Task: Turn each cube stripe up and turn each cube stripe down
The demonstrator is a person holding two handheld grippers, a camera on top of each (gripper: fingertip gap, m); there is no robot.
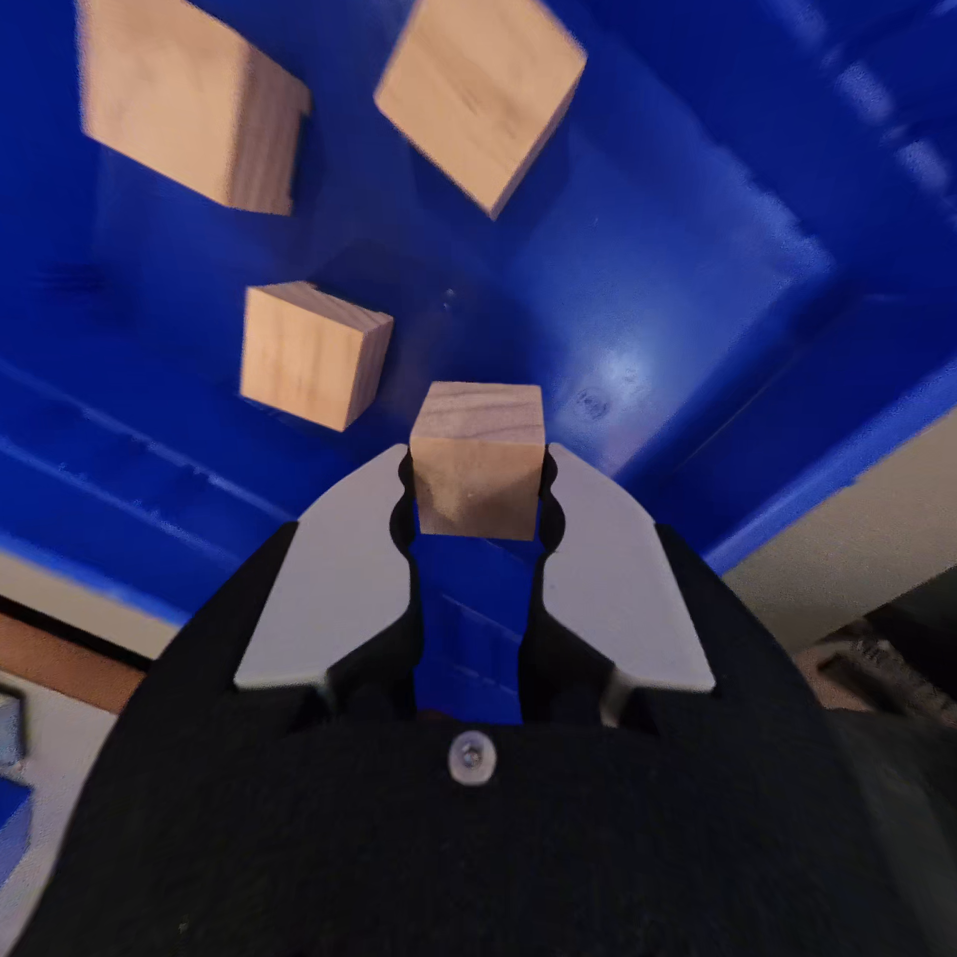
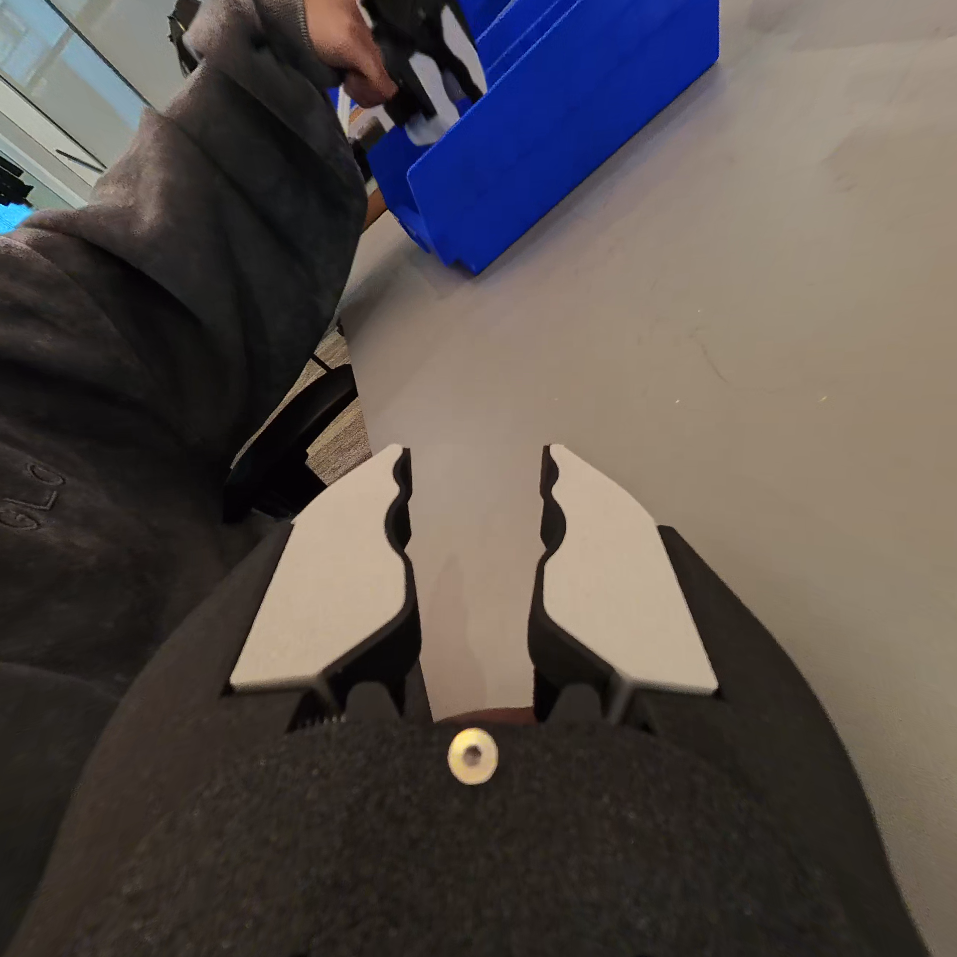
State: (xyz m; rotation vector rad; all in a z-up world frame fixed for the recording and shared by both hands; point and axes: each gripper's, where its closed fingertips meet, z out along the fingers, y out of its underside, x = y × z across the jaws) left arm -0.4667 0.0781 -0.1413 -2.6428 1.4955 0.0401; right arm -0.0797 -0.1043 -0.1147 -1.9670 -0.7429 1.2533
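Observation:
In the left wrist view my left gripper (image 1: 476, 455) is shut on a small wooden cube (image 1: 477, 466) and holds it above the floor of a blue bin (image 1: 647, 290). No stripe shows on its visible faces. Three more wooden cubes lie in the bin: one near the gripper at left (image 1: 310, 357), one at the far left (image 1: 181, 103), one at the far middle (image 1: 481, 98). None shows a stripe. In the right wrist view my right gripper (image 2: 476, 455) is open and empty over the grey table (image 2: 725, 362). The left gripper (image 2: 430, 88) shows far off, reaching into the blue bin (image 2: 544, 145).
A person's dark sleeve (image 2: 207, 233) and hand (image 2: 357, 57) fill the left of the right wrist view. The bin's walls rise on the right (image 1: 828, 129) and near side (image 1: 129, 466). The table edge (image 2: 357, 362) runs beside a dark chair.

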